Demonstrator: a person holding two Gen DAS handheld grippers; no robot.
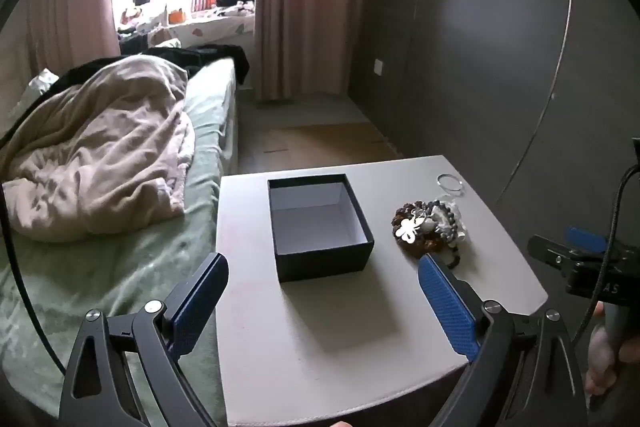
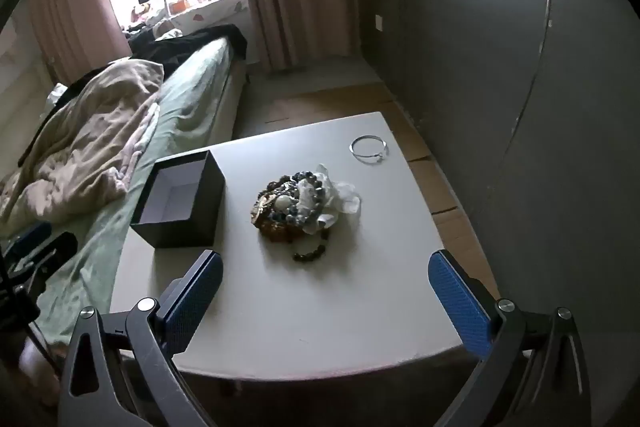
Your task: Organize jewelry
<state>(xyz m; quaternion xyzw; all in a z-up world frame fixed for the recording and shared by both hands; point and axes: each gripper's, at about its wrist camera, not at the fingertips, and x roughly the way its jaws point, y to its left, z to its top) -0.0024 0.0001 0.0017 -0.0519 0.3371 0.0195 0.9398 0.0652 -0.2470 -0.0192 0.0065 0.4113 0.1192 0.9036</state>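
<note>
Nearest, the left gripper (image 1: 322, 301) and the right gripper (image 2: 326, 295) both hang over the near edge of the white table (image 2: 280, 307), jaws spread wide with nothing between them. Farther in, an open black box (image 1: 320, 227) (white inside) sits toward the left. To its right lies the jewelry pile (image 2: 296, 207) of tangled beads. A thin silver bangle (image 2: 369, 149) rests apart at the far right corner.

Black left gripper (image 1: 323, 301) and right gripper (image 2: 326, 293), blue-padded jaws, silver screws.
</note>
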